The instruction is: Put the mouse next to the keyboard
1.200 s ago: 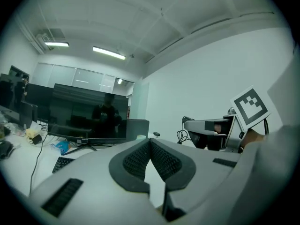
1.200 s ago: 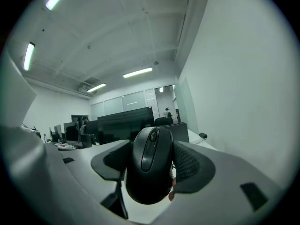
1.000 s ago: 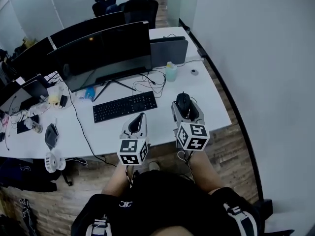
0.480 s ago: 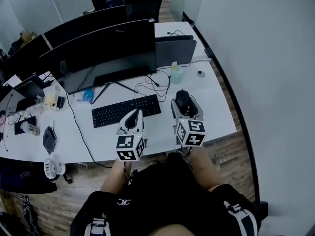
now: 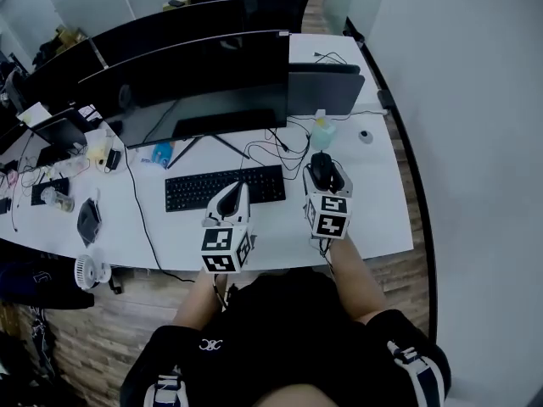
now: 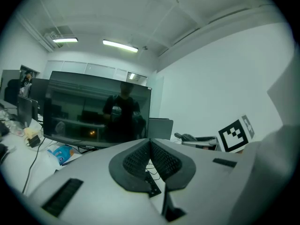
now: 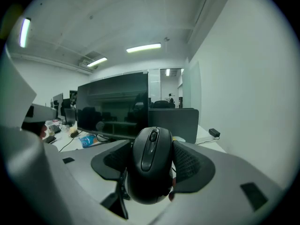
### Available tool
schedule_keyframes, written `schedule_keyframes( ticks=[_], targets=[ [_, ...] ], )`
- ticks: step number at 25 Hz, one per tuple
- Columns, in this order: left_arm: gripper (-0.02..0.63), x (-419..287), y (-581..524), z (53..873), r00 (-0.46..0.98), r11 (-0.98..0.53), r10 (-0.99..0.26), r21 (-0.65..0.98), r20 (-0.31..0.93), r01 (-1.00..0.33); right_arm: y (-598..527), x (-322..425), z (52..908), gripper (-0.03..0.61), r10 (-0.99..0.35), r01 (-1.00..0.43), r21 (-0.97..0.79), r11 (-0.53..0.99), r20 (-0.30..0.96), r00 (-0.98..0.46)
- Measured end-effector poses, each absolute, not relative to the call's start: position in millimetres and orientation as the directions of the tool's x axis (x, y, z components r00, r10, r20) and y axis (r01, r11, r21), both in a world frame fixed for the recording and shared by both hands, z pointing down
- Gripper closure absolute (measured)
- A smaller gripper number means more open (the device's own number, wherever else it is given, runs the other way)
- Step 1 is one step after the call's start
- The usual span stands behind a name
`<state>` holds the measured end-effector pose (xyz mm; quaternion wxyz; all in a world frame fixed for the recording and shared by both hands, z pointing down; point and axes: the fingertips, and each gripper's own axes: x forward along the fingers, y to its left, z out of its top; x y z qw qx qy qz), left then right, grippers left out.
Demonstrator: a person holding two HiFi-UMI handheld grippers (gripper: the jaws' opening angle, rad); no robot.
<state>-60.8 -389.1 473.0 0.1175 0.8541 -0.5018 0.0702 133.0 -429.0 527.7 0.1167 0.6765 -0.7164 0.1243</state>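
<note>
Right gripper [image 5: 323,176]: jaws set wide and clamped on a black mouse [image 7: 151,165], one pad on each flank, its buttons and wheel facing back toward the gripper's camera. Left gripper [image 6: 150,159]: jaws closed together, nothing between them. Both are over the near part of the white table [image 5: 377,214]. The black keyboard [image 5: 224,186] lies just ahead of the left gripper and to the left of the right gripper, with the mouse just off its right end. Contact between mouse and table cannot be determined. Farther ahead of the right gripper stands a pale green bottle [image 5: 321,132]. Beyond the keyboard is a wide dark monitor [image 5: 204,83].
</note>
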Motion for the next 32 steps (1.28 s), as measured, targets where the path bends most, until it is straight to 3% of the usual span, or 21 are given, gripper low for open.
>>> schedule_keyframes(
  ticks=[19, 28, 32],
  targets=[
    [0.601, -65.6, -426.1, 500.0, 0.311, -0.301, -0.888, 0.082, 0.338, -0.950, -479.8, 132.4, 726.7, 0.279, -0.726, -0.985, -0.094, 0.146, 0.666, -0.171],
    [0.600, -56.9, -434.8, 505.6, 0.297, -0.298, -0.882, 0.057, 0.365, -0.953, -480.1, 121.2, 769.1, 0.279, -0.595, -0.979, -0.125, 0.164, 0.779, -0.199],
    [0.601, -50.5, -435.6, 504.3, 0.309, -0.313, -0.880, 0.050, 0.361, -0.948, -484.1, 120.9, 769.3, 0.266, -0.609, -0.974, -0.141, 0.179, 0.761, -0.222]
  ],
)
